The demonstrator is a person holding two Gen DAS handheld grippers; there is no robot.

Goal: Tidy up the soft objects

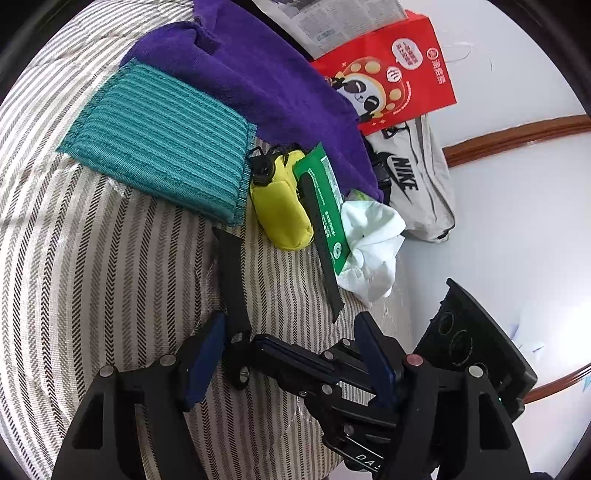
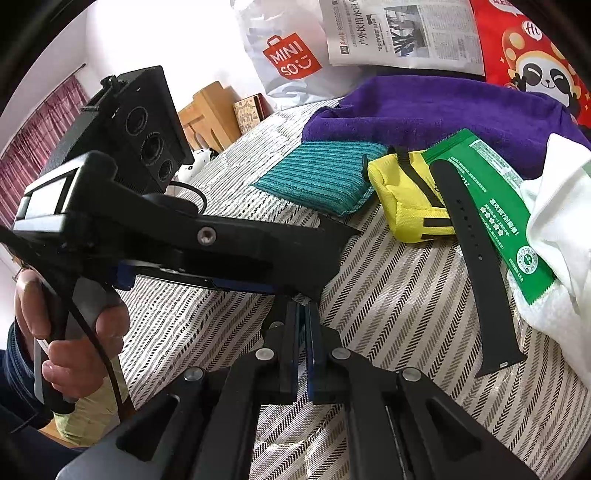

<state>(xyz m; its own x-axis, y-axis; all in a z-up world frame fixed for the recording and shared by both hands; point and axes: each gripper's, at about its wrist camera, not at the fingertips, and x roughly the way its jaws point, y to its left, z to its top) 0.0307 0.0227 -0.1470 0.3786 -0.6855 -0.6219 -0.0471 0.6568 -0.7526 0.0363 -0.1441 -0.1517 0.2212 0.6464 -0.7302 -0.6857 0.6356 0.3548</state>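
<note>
On the striped bed [image 1: 92, 240] lie a folded teal cloth [image 1: 159, 147], a purple towel [image 1: 258, 74], a yellow pouch [image 1: 284, 210], a green packet [image 1: 325, 206], a white cloth [image 1: 373, 243] and two black watch strap halves [image 1: 232, 280] [image 1: 321, 251]. My left gripper [image 1: 291, 332] is open, low over the bed near the nearer strap half. My right gripper [image 2: 301, 314] is shut, its fingers crossing between the left gripper's fingers [image 1: 295, 354]; I cannot tell if it pinches anything. The right wrist view shows the teal cloth [image 2: 317, 177], pouch [image 2: 410, 199], strap [image 2: 476, 266] and towel [image 2: 443, 110].
A red panda bag [image 1: 391, 70], newspaper [image 1: 332, 26] and a grey Nike bag [image 1: 417, 177] lie behind the pile. A Miniso bag [image 2: 291, 55] stands at the bed's far edge. The bed edge drops to white floor on the right [image 1: 517, 221].
</note>
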